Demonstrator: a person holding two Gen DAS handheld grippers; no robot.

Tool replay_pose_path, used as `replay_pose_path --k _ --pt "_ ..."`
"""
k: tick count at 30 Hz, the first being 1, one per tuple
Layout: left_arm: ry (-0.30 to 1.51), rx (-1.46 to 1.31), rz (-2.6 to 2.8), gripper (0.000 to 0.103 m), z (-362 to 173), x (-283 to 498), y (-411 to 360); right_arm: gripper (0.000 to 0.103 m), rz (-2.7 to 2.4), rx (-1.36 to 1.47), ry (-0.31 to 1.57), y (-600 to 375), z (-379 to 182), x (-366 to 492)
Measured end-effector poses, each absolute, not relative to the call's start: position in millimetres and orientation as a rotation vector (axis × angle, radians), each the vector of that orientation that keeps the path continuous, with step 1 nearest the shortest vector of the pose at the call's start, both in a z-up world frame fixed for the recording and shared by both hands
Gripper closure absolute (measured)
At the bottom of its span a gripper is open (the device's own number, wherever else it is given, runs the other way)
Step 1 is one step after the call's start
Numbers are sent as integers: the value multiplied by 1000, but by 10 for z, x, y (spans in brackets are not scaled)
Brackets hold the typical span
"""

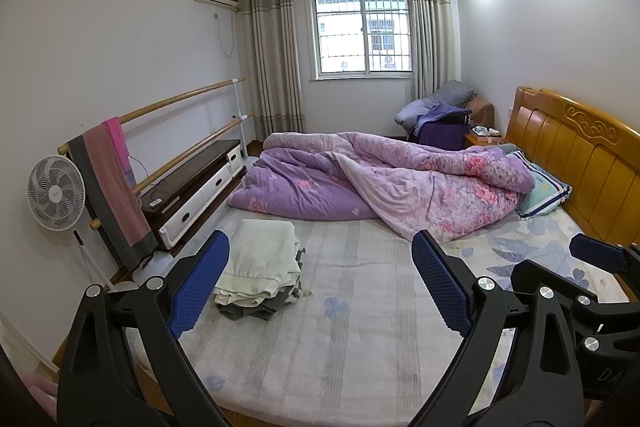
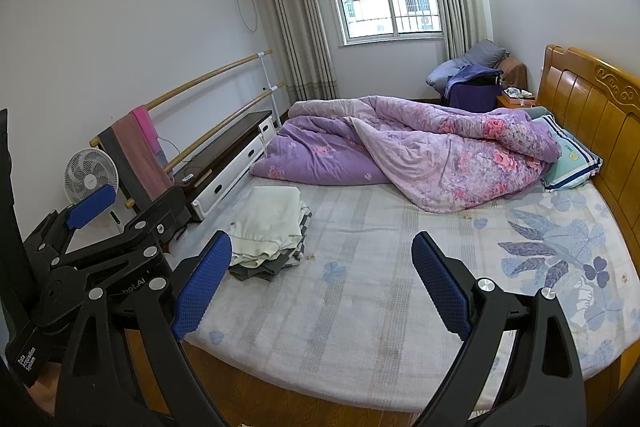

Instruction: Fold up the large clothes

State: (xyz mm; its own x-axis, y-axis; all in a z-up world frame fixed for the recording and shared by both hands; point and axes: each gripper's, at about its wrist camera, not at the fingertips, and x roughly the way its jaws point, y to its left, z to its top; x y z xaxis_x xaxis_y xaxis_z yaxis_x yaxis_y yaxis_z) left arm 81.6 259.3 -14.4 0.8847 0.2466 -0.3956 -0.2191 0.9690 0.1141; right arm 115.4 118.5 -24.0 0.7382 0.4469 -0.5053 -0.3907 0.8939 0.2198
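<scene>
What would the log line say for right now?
left gripper: open, empty | right gripper: open, empty | clothes stack: folded, on bed, untouched

Ahead of the blue-padded black left gripper (image 1: 320, 283) lay a cream garment (image 1: 262, 263) on grey clothes; beyond it, a purple quilt (image 1: 384, 183) with pink roses on a pale sheet (image 1: 360, 327) printed with blue flowers

- The bed sheet (image 2: 360, 307) lies bare across the near and middle stretch, open to reach.
- A stack of folded clothes (image 2: 268, 231) sits toward the left edge.
- The purple quilt (image 2: 420, 151) heaps across the far side, blocking the pillow (image 2: 572, 163) end.
</scene>
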Motion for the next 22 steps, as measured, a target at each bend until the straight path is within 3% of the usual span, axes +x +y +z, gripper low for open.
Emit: replay_pose_path --k 22 --pt "459 40 209 9 -191 868 2696 14 459 114 617 1323 -327 1169"
